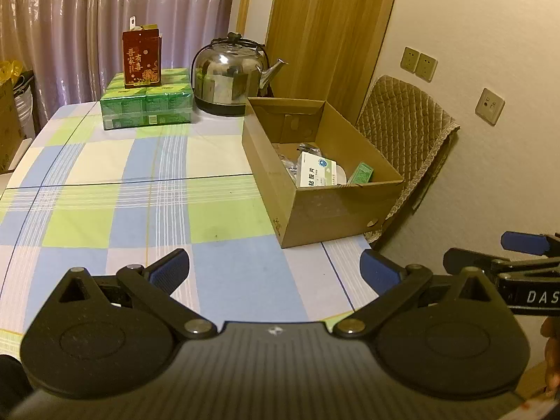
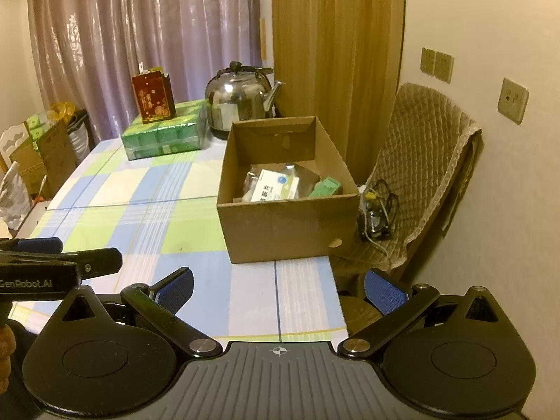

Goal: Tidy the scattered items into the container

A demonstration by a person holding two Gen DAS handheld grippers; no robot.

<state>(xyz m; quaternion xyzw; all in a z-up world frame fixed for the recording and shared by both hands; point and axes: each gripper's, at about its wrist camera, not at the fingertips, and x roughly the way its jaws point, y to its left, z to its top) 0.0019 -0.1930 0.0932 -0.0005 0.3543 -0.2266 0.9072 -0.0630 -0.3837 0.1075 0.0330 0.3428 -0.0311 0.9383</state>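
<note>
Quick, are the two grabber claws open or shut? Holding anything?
Left gripper: open, holding nothing.
Right gripper: open, holding nothing.

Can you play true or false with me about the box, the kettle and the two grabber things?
1. The cardboard box is empty. False: a white packet and a green packet lie inside.
2. The kettle stands behind the box. True.
3. The red box sits on the green packs. True.
4. The left gripper holds a packet. False: it is open, holding nothing.
5. The right gripper is open. True.
</note>
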